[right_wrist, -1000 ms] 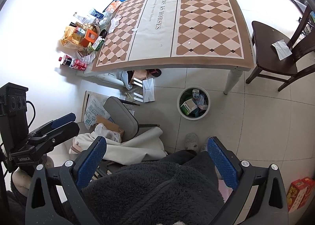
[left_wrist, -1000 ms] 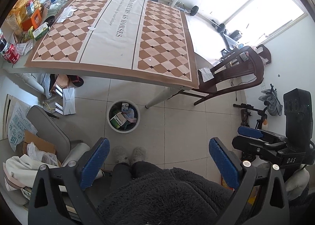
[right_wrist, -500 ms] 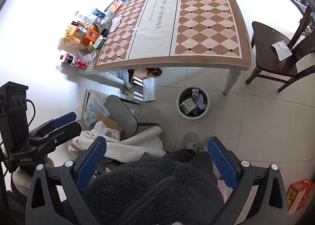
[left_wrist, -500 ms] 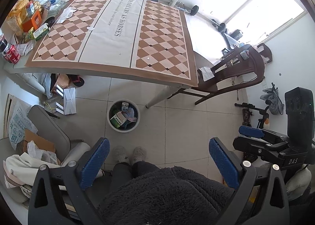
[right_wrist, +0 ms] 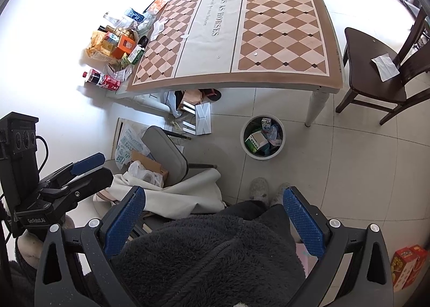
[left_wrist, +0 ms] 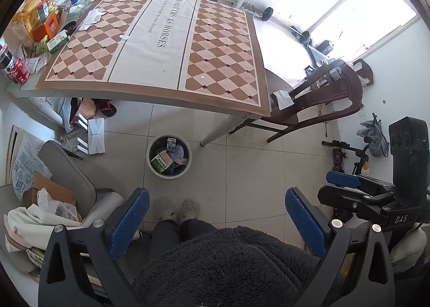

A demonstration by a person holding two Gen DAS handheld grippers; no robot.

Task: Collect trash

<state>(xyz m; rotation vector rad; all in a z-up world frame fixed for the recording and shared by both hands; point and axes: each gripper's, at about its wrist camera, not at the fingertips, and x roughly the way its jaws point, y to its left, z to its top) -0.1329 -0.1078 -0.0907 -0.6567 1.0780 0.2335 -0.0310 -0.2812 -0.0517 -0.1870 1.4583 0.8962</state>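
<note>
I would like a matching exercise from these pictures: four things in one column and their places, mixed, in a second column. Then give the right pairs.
Things:
1. cola bottle
2. white paper
3. bin
4. orange box

Places:
A. on the dark chair seat
B. on the floor by the table leg
C. lying at the table corner, beside a red can
D. among the snacks at the table's left edge

Pairs: 1-C, 2-A, 3-B, 4-D

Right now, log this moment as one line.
left gripper open, empty | right gripper open, empty | bin holds trash
</note>
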